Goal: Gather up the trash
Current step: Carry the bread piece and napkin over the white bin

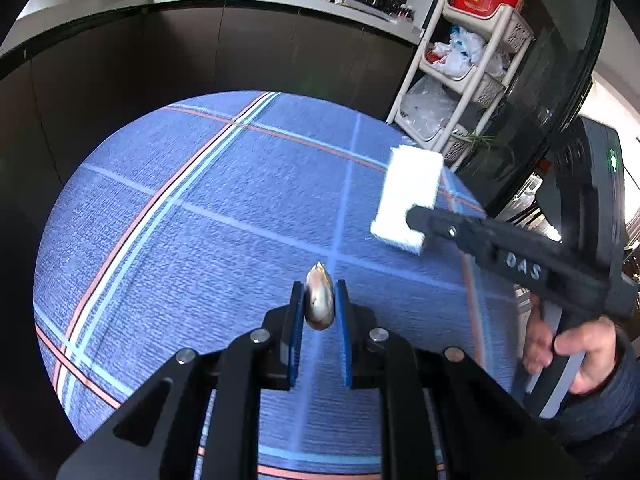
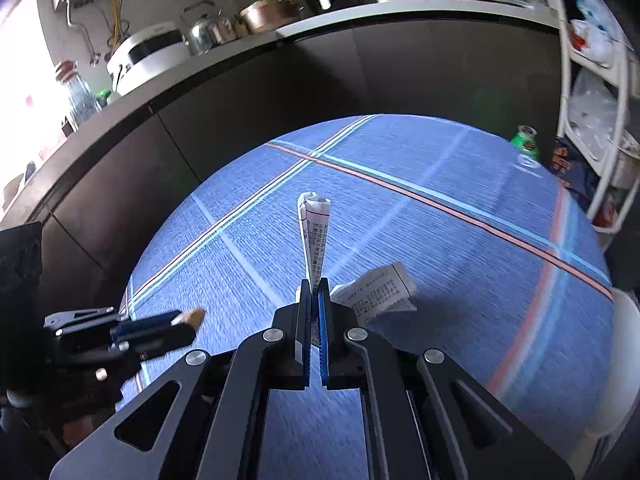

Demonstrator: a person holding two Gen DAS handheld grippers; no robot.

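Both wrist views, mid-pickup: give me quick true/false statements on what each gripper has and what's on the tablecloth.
1. The left gripper is shut on a shell-like scrap. True.
2. The right gripper is open and holds nothing. False: it is shut on a folded printed paper.
3. The tablecloth is plain red. False: blue with crossing stripes.
4. A green bottle stands near the cloth's far right edge. True.
5. The paper lies flat on the cloth. False: it is held in the jaws.

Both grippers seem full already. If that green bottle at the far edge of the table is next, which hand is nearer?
Probably right: the green bottle shows only in its view. But the right gripper already pinches folded paper.
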